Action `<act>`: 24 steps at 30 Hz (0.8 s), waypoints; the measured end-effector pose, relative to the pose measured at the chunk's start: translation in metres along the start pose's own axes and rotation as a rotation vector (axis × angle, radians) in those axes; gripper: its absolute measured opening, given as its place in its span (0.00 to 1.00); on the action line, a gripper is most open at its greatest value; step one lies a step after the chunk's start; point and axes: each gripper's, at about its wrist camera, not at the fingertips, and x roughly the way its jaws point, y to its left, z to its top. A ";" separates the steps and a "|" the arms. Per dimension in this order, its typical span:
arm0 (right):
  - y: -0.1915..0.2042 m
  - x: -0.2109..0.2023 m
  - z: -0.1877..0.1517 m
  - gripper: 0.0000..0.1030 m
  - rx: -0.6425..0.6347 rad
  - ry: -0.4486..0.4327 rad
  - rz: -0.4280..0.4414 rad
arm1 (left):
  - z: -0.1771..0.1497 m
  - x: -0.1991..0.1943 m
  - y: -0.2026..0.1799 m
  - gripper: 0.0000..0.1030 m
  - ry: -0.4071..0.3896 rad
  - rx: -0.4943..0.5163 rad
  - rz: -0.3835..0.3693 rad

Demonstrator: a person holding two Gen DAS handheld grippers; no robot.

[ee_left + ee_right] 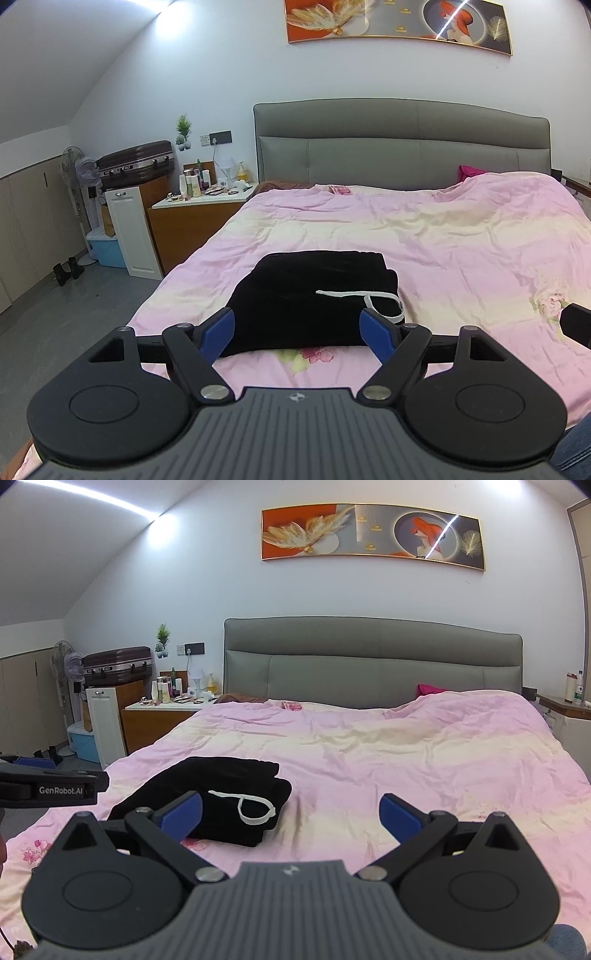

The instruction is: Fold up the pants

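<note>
- The black pants (310, 295) are already down to a compact folded bundle, sitting on the pink floral duvet (443, 251) near the foot end of the bed, toward its left side. To me the folding looks basically done.
- Left gripper (299, 330) hangs just short of the bundle's near edge, jaws spread wide, nothing between them. Right gripper (291, 814) is the same deal: wide apart and empty, aimed mostly at bare duvet with the bundle off to its left.
- Handling guess: soft, plush-looking fabric, maybe velvet or fleece. Light, floppy, no stiffness at all. The layers will probably slide over each other if you lift by one edge only.
- Where I'd grab: pinch through all the layers at the thick folded edge, one gripper per end. Avoid the white drawstring (255, 806) lying loose on top, it'll just pull out.
- Orientation: the bundle's long axis seems to run roughly left to right across the bed, and the drawstring loop sits at the right end, so I'd guess the waistband is there.
</note>
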 end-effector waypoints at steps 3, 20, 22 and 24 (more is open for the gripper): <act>0.000 -0.002 0.000 0.95 0.003 -0.005 -0.003 | -0.001 -0.001 0.000 0.88 0.004 0.003 -0.002; -0.002 -0.004 -0.001 0.95 0.012 -0.005 -0.006 | 0.002 -0.002 -0.002 0.88 0.004 0.013 -0.001; -0.001 -0.005 -0.001 0.95 0.015 -0.007 -0.007 | 0.002 -0.002 -0.002 0.88 0.004 0.013 0.000; -0.001 -0.006 -0.001 0.95 0.017 -0.008 -0.008 | 0.002 -0.003 -0.001 0.88 0.003 0.014 0.000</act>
